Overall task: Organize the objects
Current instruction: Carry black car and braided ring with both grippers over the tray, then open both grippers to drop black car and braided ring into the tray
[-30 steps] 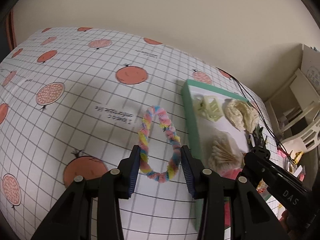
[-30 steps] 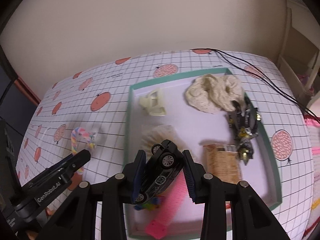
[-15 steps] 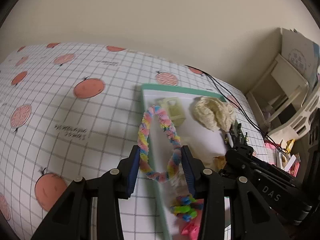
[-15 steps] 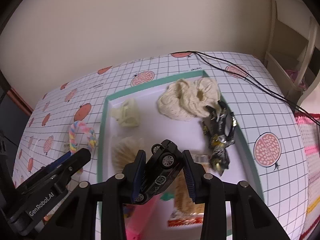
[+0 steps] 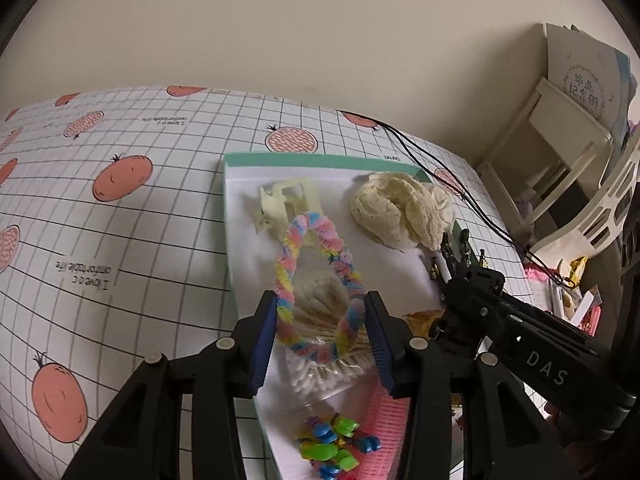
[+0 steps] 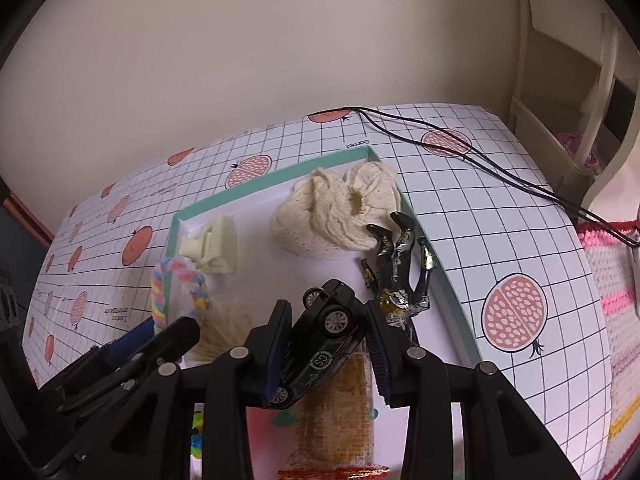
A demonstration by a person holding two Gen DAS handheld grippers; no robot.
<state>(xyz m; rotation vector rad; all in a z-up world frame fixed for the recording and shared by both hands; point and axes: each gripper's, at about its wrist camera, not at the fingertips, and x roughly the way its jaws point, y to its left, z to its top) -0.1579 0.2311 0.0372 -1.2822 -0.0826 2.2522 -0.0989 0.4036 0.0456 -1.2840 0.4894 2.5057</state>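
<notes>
My left gripper is shut on a pastel braided loop, held above the teal-rimmed tray. The loop also shows in the right wrist view, over the tray's left wall. My right gripper is shut on a black toy car, tilted nose-down over the tray. Inside the tray lie a cream hair claw, a cream knitted scrunchie, a bag of cotton swabs, a black and gold figure, a snack packet, a pink comb and bright plastic clips.
The table wears a white grid cloth with pomegranate prints. Two black cables cross its back right part. A cream shelf unit and a crocheted cloth stand beyond the table's right edge. A plain wall rises behind.
My left gripper has carried the braided loop rightward from the cloth to above the tray. My right gripper, still shut on the car, has shifted right and further over the tray.
</notes>
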